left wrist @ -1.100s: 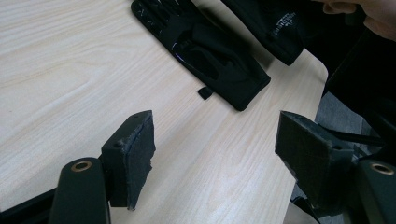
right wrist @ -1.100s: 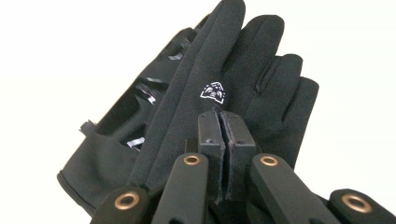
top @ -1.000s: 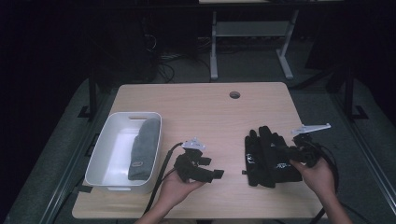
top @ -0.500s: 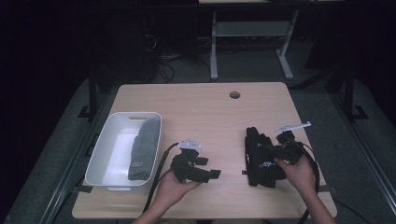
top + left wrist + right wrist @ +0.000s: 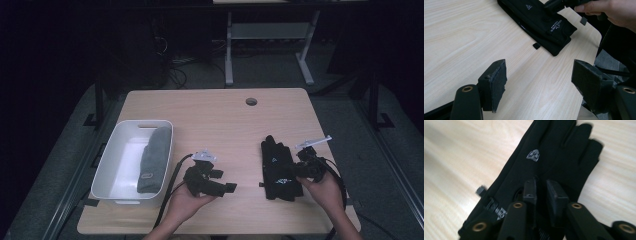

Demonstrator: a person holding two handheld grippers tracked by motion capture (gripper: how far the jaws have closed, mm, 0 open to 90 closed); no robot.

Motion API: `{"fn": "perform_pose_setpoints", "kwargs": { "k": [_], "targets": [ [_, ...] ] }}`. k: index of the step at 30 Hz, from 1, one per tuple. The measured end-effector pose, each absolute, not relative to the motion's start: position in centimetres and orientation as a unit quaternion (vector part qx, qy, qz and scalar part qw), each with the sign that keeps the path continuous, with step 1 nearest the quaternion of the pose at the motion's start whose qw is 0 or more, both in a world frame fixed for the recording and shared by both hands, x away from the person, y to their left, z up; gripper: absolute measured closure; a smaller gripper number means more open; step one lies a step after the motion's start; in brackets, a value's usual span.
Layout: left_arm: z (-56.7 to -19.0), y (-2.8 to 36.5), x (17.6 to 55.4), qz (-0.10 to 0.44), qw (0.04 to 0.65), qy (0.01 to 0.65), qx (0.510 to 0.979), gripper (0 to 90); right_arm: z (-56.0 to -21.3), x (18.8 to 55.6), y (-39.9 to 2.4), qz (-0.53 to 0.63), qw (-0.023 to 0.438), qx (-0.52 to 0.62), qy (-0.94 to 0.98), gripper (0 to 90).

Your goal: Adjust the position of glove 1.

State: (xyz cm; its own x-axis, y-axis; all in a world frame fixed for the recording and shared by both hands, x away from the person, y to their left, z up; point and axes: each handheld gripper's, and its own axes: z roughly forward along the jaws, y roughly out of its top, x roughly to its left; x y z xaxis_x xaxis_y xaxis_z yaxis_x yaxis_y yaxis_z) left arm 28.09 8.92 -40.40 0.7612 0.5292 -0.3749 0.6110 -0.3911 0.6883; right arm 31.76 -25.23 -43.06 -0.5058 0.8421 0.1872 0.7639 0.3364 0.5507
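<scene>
Right gripper [image 5: 295,170] is tipped down onto the black glove [image 5: 276,165], hand behind it at the table's [image 5: 210,107] near right edge. Its jaws have just been opening; they stand a narrow gap apart, tips on the glove's cuff end, a bit of fabric possibly between them, can't tell if pinched. Left gripper [image 5: 227,188] sits low on the table, jaws spread wide, nothing between. The glove lies flat right of centre, fingers pointing away, white logo and cuff print showing.
</scene>
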Motion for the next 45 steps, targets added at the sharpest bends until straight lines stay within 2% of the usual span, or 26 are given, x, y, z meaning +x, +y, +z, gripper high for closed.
{"fn": "perform_pose_setpoints", "kwargs": {
  "k": [5, 12, 28, 34, 35, 36, 38, 45],
  "targets": [
    [-40.8, 8.2, 28.3, -0.052, 0.426, 0.34, 0.837, 27.8, -43.3, 31.4, -25.0, 0.304, 0.053, 0.489, 0.816, 83.5],
    [-41.2, 7.6, 28.4, -0.056, 0.424, 0.339, 0.838, 27.9, -43.5, 31.2, -24.5, 0.31, 0.041, 0.477, 0.821, 83.7],
    [-42.7, 5.8, 29.0, -0.072, 0.407, 0.339, 0.845, 29.0, -43.8, 31.1, -20.8, 0.329, 0.003, 0.437, 0.837, 80.2],
    [-43.4, 5.0, 29.6, -0.077, 0.397, 0.345, 0.847, 30.0, -43.5, 31.4, -20.9, 0.337, 0.011, 0.447, 0.828, 64.8],
    [-43.4, 5.0, 29.6, -0.077, 0.397, 0.345, 0.847, 30.1, -43.5, 31.4, -20.9, 0.337, 0.011, 0.447, 0.828, 64.8],
    [-43.5, 4.8, 29.7, -0.077, 0.395, 0.345, 0.848, 30.2, -43.2, 31.5, -21.4, 0.339, 0.023, 0.456, 0.823, 56.2],
    [-43.7, 4.4, 29.8, -0.079, 0.396, 0.348, 0.846, 30.8, -43.1, 31.7, -21.9, 0.339, 0.035, 0.467, 0.816, 51.3],
    [-44.4, 3.5, 30.4, -0.082, 0.381, 0.357, 0.849, 32.3, -43.0, 32.6, -23.7, 0.332, 0.069, 0.5, 0.797, 41.5]
  ]
}}
